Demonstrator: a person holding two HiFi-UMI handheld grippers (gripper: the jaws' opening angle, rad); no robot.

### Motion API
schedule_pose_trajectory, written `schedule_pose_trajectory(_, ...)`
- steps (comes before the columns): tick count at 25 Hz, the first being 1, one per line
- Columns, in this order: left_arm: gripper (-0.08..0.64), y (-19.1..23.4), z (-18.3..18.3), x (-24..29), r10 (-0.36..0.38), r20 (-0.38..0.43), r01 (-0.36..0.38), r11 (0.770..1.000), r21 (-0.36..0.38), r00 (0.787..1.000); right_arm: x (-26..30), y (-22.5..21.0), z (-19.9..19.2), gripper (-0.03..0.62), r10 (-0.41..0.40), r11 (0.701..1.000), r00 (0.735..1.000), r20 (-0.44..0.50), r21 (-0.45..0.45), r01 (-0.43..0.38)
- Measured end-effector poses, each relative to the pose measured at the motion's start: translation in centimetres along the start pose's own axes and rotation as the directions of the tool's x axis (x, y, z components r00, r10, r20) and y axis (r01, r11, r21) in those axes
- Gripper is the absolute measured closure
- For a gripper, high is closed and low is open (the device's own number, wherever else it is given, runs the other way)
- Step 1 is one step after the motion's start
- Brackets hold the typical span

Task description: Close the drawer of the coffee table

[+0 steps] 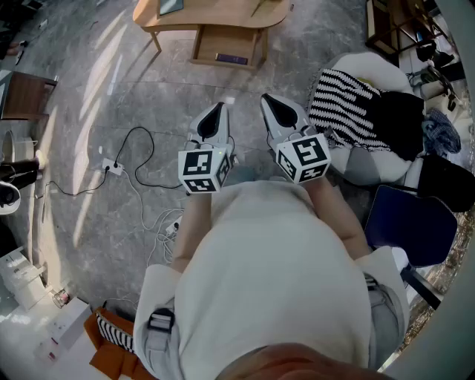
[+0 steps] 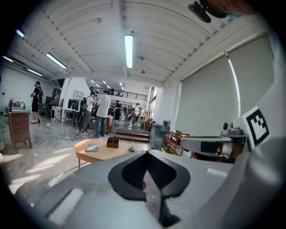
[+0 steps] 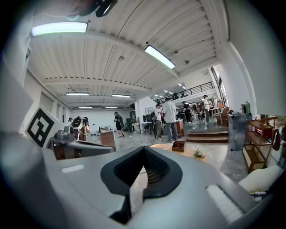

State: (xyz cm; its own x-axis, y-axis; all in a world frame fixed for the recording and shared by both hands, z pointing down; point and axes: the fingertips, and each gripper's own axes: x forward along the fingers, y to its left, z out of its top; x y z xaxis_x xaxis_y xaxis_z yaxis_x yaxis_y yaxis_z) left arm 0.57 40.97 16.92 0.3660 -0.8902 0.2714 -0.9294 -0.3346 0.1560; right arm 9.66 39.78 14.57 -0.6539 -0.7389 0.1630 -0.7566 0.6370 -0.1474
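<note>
The light wooden coffee table (image 1: 215,13) stands at the far end of the grey floor, and its drawer (image 1: 226,46) is pulled out toward me with a dark flat item inside. My left gripper (image 1: 212,119) and right gripper (image 1: 278,110) are held side by side in front of my body, well short of the table. Both are shut with nothing in them. In the left gripper view the table (image 2: 100,152) lies ahead beyond the closed left gripper (image 2: 146,154). Only the table's top (image 3: 185,148) shows in the right gripper view, past the closed right gripper (image 3: 144,150).
A power strip with cables (image 1: 111,168) lies on the floor to the left. On the right are a white armchair with a striped cloth (image 1: 347,100) and a dark blue chair (image 1: 412,223). A wooden cabinet (image 1: 22,96) stands far left. Several people (image 2: 102,114) stand beyond the table.
</note>
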Motion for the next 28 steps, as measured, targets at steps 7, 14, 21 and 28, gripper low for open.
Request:
schedule_pose_trajectory(7, 0.560, 0.8, 0.1, 0.3, -0.003, -0.001, 0.003, 1.000, -0.003, 1.000, 0.8, 0.3, -0.4, 0.595, 0.004, 1.000, 1.000, -0.013, -0.013, -0.005)
schedule_pose_trajectory(14, 0.560, 2.7, 0.7, 0.6, -0.005, -0.001, 0.005, 1.000, 0.003, 1.000, 2.6, 1.2, -0.6, 0.595, 0.015, 1.000, 0.999, -0.034, -0.012, -0.016)
schedule_pose_trajectory(21, 0.559, 5.8, 0.9, 1.6, -0.031, -0.013, 0.032, 0.999, 0.009, 0.999, 5.3, 1.9, -0.6, 0.592, -0.012, 0.999, 1.000, -0.019, 0.036, 0.013)
schedule_pose_trajectory(28, 0.560, 9.1, 1.7, 2.6, -0.075, -0.025, 0.076, 0.996, 0.035, 0.997, 8.4, 2.6, -0.6, 0.592, -0.053, 0.995, 0.998, -0.016, 0.080, 0.054)
